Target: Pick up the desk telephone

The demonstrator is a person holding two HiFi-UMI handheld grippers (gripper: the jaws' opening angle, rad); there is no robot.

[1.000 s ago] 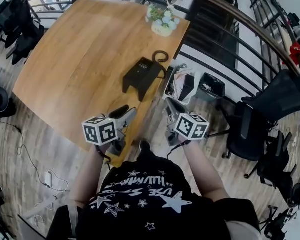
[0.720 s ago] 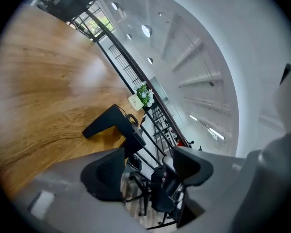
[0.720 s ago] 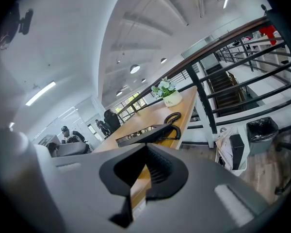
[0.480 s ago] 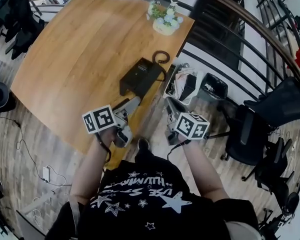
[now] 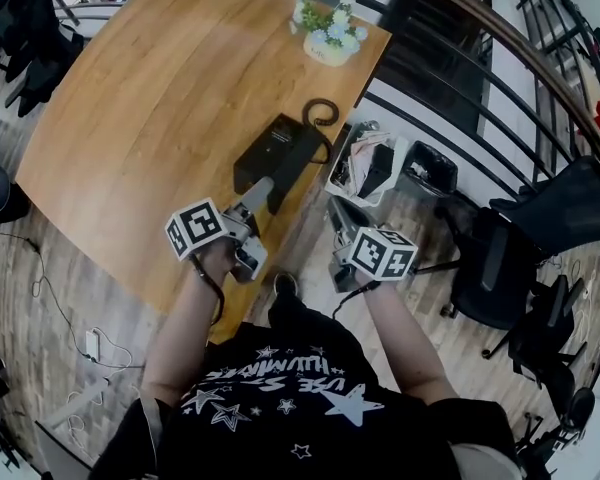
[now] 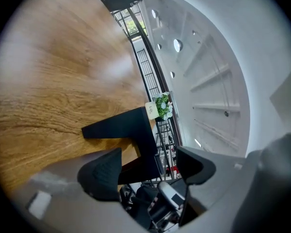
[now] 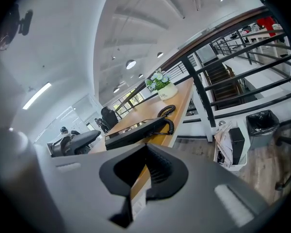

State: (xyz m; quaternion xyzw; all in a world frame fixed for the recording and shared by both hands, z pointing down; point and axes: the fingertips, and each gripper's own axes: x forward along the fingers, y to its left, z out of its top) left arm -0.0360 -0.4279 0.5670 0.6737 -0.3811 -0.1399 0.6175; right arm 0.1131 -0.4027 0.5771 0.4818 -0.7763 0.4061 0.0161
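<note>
Left hand-held gripper [image 5: 259, 194]: jaws wide and opening, nothing pressed between the pads, tips reaching over the near edge of the bench [image 5: 150, 98] and pointing at the phone [image 5: 276, 152], whose near end lies just ahead of them; in the left gripper view the phone's dark body fills the gap between the two jaws without touching either. Right hand-held gripper [image 5: 341, 210]: jaws closed together and empty, held off the bench's right edge, over the floor, beside the left one and apart from the phone. The phone, black and wedge-shaped, sits flat on the bench close to its right edge, with its coiled cord [image 5: 321, 113] curled at the far end. Farther along the same edge, at the bench's far corner, stands a white pot of flowers [image 5: 327, 36]. On the floor just right of the bench is a white crate [image 5: 354, 171] of papers, with a black bin [image 5: 422, 172] beside it, both against a dark railing [image 5: 460, 93]. Black chairs [image 5: 525, 238] stand to the right.
</note>
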